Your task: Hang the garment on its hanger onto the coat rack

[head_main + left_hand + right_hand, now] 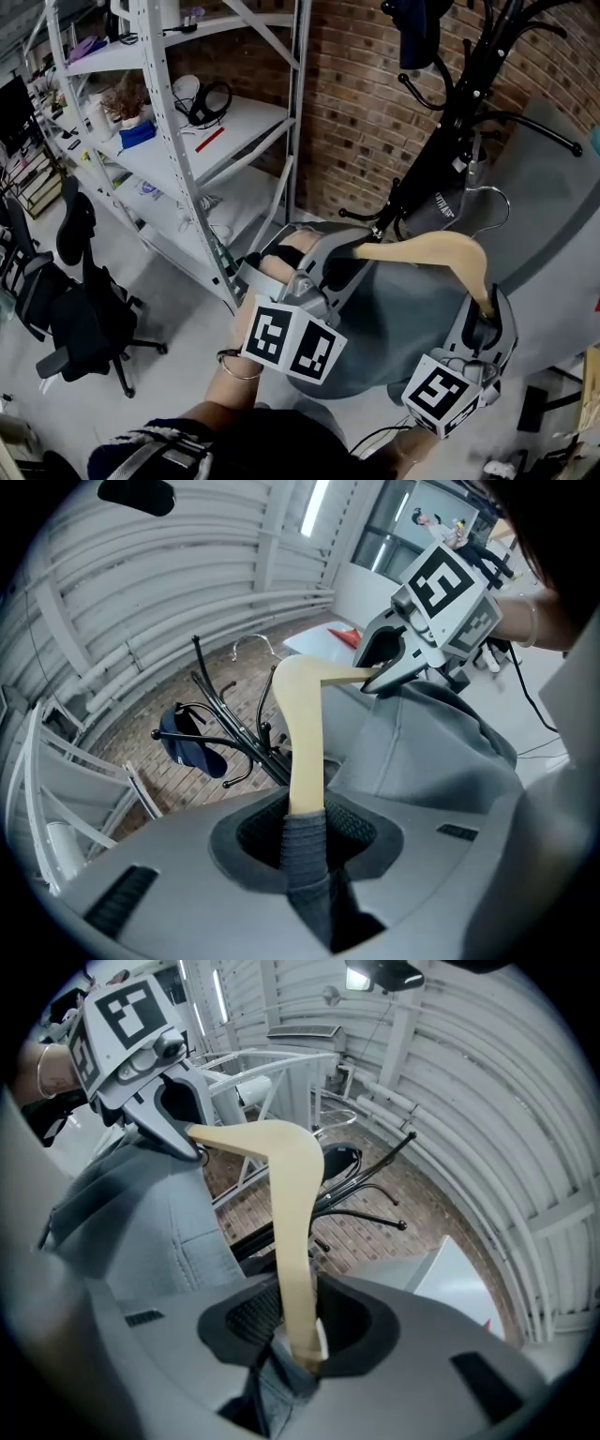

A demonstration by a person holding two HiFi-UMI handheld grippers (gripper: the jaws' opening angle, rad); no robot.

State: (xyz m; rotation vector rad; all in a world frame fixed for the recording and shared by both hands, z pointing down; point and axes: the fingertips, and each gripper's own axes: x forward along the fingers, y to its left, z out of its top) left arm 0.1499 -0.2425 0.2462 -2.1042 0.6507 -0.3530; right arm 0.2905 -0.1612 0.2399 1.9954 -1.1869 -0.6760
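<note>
Garment (pixel 403 323) on one hanger (pixel 441 248), two tongs (pixel 305 832) (pixel 298 1330) clamping it

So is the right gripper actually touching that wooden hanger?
Touching. The right gripper view shows the right gripper with its jaws closed on the end of the wooden hanger, a fold of the grey garment pinched in beside it.

no readable text, labels or numbers

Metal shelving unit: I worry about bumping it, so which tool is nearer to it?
Left. The left tool, clamped on the left end of the wooden hanger, sits just right of the shelving unit; the right tool grips the opposite end, farther away.
</note>
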